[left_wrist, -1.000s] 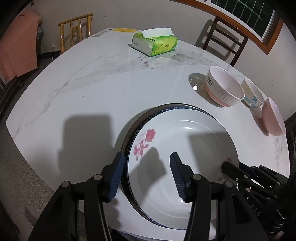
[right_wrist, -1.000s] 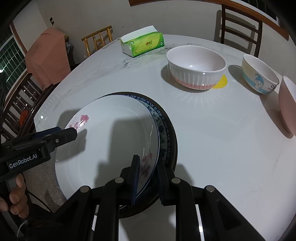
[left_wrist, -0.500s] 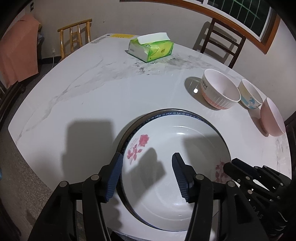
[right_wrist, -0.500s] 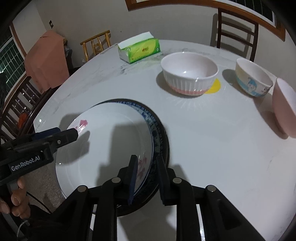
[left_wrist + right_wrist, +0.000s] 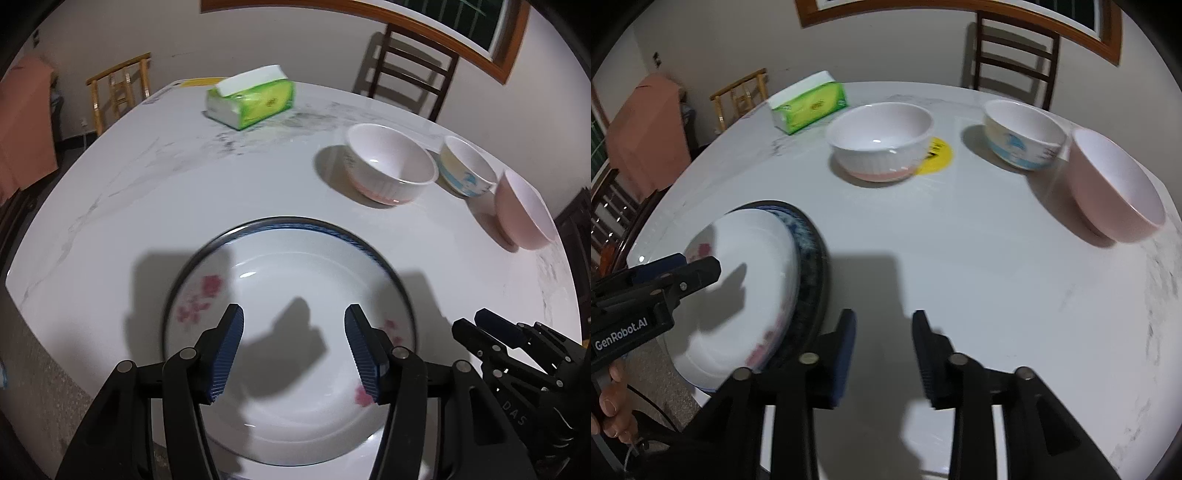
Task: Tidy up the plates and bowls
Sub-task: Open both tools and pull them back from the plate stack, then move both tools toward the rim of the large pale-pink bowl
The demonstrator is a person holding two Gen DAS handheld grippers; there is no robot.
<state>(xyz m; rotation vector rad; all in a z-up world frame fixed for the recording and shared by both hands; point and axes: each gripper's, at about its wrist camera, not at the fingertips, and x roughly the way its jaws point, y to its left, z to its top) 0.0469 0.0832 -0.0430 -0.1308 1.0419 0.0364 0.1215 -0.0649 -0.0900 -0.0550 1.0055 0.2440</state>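
The white rose-patterned plate (image 5: 295,332) sits nested on the blue-rimmed plate (image 5: 288,222) right under the left gripper (image 5: 293,350), at the near edge of the table (image 5: 979,258). That gripper's jaws stand half-wide above the plate, gripping nothing. The right gripper (image 5: 882,354), just to the right of the stack, has just been opening; its jaws are now parted over bare tabletop, the plate rim left of them, not between them. The plate-stacking step looks finished, with both grippers let go. The bowls seem to be next: ahead of the right gripper stand the ribbed white-and-pink bowl (image 5: 881,142), the cartoon bowl (image 5: 1023,136) and the pink bowl (image 5: 1112,184), each apart. A likely move is to reach forward, straddle one bowl's rim and nest it into another.
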